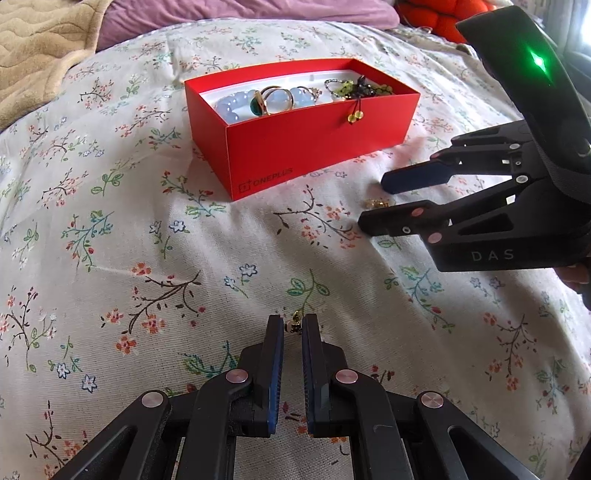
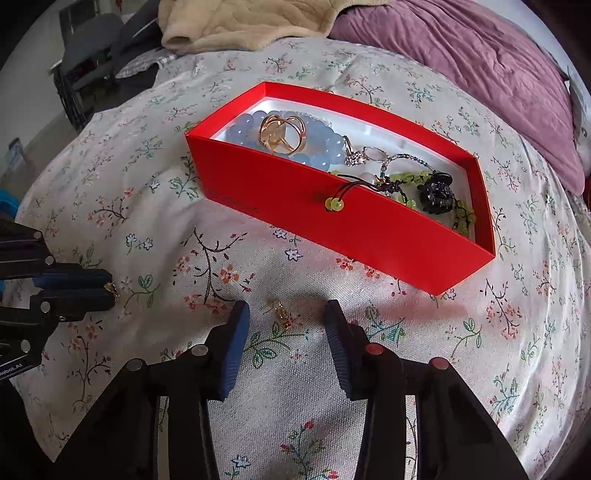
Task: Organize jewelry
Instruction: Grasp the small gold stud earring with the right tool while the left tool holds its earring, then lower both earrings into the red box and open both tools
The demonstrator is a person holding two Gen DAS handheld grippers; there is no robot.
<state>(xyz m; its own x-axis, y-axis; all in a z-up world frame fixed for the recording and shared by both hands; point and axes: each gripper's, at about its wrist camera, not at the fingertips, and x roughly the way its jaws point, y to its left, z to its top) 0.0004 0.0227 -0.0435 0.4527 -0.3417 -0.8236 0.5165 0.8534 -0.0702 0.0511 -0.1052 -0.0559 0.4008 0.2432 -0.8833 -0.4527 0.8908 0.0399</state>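
A red box (image 1: 314,147) (image 2: 369,229) sits on the floral bedspread and holds blue bead bracelets (image 2: 243,129), gold rings (image 2: 282,134), a green bead string (image 2: 410,181) and a black clip (image 2: 437,194). My left gripper (image 1: 293,326) (image 2: 110,291) is shut on a small gold earring (image 1: 295,321) (image 2: 112,290) just above the bedspread. My right gripper (image 2: 286,317) (image 1: 373,203) is open, its fingers either side of a second gold earring (image 2: 280,309) (image 1: 375,203) lying on the fabric in front of the box.
A beige blanket (image 2: 251,22) and a purple quilt (image 2: 480,66) lie behind the box. An orange cushion (image 1: 439,18) sits at the far right. Two green beads on a cord (image 2: 334,203) hang over the box's front wall.
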